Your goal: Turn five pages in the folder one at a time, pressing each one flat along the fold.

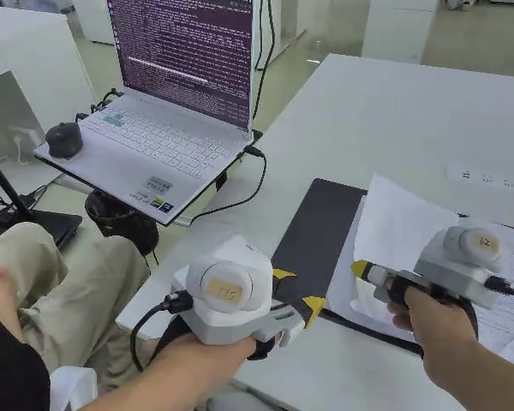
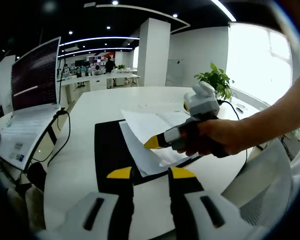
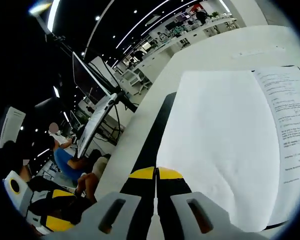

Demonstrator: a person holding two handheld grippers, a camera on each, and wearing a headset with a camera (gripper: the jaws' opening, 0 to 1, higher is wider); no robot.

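An open black folder lies on the white table. One white page stands lifted and curved above its right half. My right gripper is shut on that page's near edge, yellow tips together. A printed sheet lies flat further right. My left gripper hovers open at the folder's near left corner, nothing between its yellow tips.
An open laptop with a mouse sits on a stand left of the table, its cable hanging by the table edge. A power strip lies at the far right. A potted plant stands beyond the folder.
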